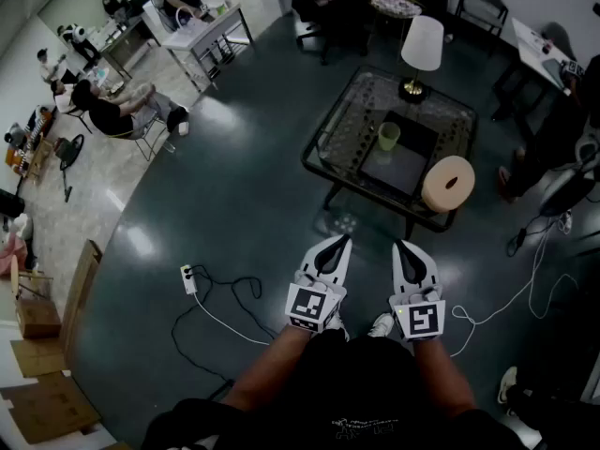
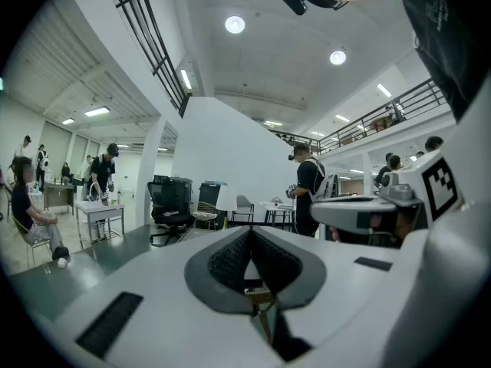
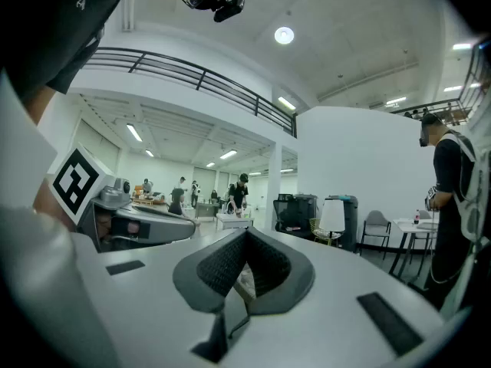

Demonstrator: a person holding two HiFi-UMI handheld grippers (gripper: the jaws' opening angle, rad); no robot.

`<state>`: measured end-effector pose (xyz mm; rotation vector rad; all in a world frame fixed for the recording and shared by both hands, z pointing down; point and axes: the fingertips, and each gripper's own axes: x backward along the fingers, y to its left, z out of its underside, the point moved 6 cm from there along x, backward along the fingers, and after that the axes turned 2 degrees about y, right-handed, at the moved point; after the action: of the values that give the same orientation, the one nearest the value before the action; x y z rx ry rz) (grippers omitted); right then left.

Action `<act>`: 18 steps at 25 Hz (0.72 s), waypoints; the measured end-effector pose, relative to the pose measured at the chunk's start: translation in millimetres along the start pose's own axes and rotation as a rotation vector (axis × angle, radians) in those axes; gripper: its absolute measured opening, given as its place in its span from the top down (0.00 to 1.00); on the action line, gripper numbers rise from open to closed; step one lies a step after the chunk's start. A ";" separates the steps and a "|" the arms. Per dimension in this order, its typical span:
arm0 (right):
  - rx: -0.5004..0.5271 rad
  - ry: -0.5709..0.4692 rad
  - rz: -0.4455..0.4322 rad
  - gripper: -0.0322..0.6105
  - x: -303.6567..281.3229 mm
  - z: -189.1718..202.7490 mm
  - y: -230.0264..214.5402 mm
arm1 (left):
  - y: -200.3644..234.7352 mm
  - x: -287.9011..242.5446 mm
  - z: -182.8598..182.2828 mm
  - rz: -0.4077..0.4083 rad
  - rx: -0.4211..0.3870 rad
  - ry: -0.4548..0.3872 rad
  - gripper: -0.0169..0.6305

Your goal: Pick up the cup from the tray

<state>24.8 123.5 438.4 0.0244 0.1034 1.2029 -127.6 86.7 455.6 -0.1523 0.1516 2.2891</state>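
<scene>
My left gripper (image 1: 338, 242) and right gripper (image 1: 400, 247) are clenched, empty. The cup (image 1: 388, 136) appears light, thin-walled; grip gently mid-wall.

Cup (image 1: 388, 136) on tray (image 1: 401, 169) on table (image 1: 339, 125), lamp (image 1: 422, 43) behind, roll (image 1: 447, 184) at right

Small pale green cup (image 1: 388, 136), upright with its open mouth up, standing at the left edge of a dark, flat, rectangular tray (image 1: 411, 164), tray lying level on a glass-topped table (image 1: 339, 127)
</scene>
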 end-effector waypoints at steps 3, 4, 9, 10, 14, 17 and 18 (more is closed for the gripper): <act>-0.015 -0.011 0.003 0.94 14.2 -2.0 -7.4 | -19.1 1.3 3.0 0.001 0.014 0.007 0.96; -0.014 -0.010 0.004 0.94 18.6 -1.8 -8.9 | -24.8 1.5 3.6 0.005 0.017 0.012 0.96; 0.010 -0.019 -0.030 0.94 21.2 0.6 -9.1 | -28.3 5.1 5.1 -0.026 -0.055 0.033 0.96; 0.018 -0.021 -0.038 0.94 20.9 1.2 -9.6 | -26.7 6.1 6.1 -0.035 -0.061 0.037 0.96; 0.026 -0.021 -0.056 0.94 20.2 2.6 -13.7 | -22.2 8.4 6.5 -0.058 -0.014 0.034 0.96; -0.002 -0.059 -0.043 0.94 21.0 -2.1 -16.8 | -22.1 10.2 4.7 -0.070 -0.010 0.030 0.96; -0.013 -0.078 -0.037 0.94 22.2 -4.5 -18.2 | -22.3 10.6 4.5 -0.071 -0.006 0.029 0.96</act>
<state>49.1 137.5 431.1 0.0576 0.0276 1.1642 -118.1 109.9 457.0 -0.1916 0.1516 2.2177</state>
